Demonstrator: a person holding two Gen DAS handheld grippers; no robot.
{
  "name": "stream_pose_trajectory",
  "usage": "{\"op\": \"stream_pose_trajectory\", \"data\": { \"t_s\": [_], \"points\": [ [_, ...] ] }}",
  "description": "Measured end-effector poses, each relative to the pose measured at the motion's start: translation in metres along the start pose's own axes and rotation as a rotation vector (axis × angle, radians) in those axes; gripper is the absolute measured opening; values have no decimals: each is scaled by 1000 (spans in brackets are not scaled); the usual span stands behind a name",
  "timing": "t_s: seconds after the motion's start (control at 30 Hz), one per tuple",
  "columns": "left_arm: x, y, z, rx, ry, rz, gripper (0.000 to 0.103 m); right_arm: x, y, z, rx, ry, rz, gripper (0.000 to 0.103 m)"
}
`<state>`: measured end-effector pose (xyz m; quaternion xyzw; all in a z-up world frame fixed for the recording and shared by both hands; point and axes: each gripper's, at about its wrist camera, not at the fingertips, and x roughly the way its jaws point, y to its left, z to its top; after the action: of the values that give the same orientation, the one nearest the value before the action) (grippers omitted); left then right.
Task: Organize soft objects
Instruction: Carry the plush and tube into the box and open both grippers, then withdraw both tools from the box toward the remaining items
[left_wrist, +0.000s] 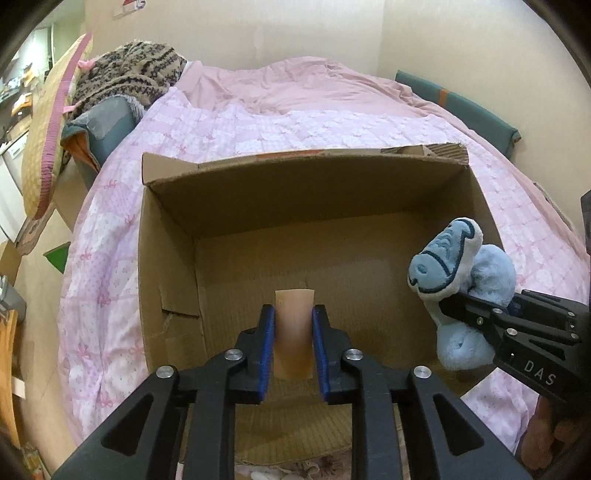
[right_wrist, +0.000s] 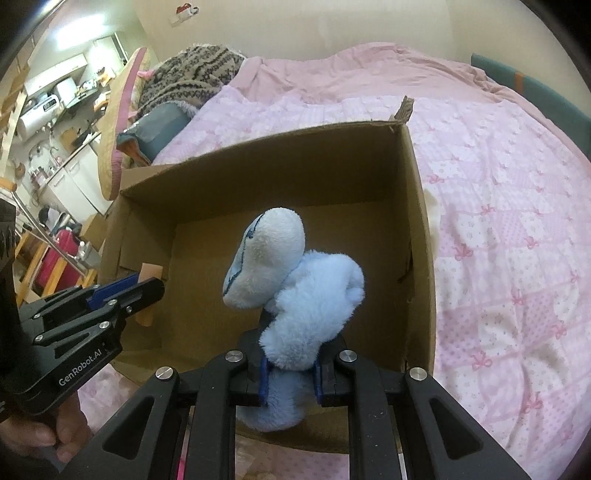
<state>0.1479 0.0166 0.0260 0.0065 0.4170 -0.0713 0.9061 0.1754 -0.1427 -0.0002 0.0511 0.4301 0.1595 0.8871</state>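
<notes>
Cardboard box open on bed. Left gripper clamps tan foam block, right gripper clamps blue plush, both over box. Risk: grippers collide; plush snags right wall on release.

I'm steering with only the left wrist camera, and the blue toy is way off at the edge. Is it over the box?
Observer: Yes. In the right wrist view the plush hangs over the box floor, inside the right wall.
Operator: Is it held properly?
Observer: The right gripper pinches its fluffy lower body, and the white head sticks up free.
Operator: And my thing?
Observer: Seen from the side, the tan piece pokes out above and below the left gripper tips, near the box's left wall.
</notes>
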Motion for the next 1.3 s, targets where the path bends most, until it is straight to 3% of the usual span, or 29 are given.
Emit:
{"op": "stream_pose_trajectory", "data": {
  "t_s": [0.03,0.13,0.17,0.2,0.27,0.43,0.87,1.3],
  "points": [
    [-2,-1,0,4,-7,-2,24,-1,0,0,0,-5,5,19],
    [-8,-3,3,13,-34,-15,44,-7,1,0,-5,-25,20,28],
    [-12,-4,3,15,-51,-17,53,-8,1,0,-8,-32,21,39],
    [-15,-5,4,17,-66,-15,61,-10,2,1,-9,-38,23,65],
    [-24,-5,6,17,-102,-12,70,-17,0,2,7,-71,37,84],
    [-34,-1,11,4,-147,-2,76,-30,-3,5,28,-140,45,85],
    [-41,12,8,-35,-120,28,76,-31,-3,5,50,-120,43,85],
    [-77,28,-17,-83,-78,50,76,-71,2,-23,21,-124,52,85]
  ]
}}
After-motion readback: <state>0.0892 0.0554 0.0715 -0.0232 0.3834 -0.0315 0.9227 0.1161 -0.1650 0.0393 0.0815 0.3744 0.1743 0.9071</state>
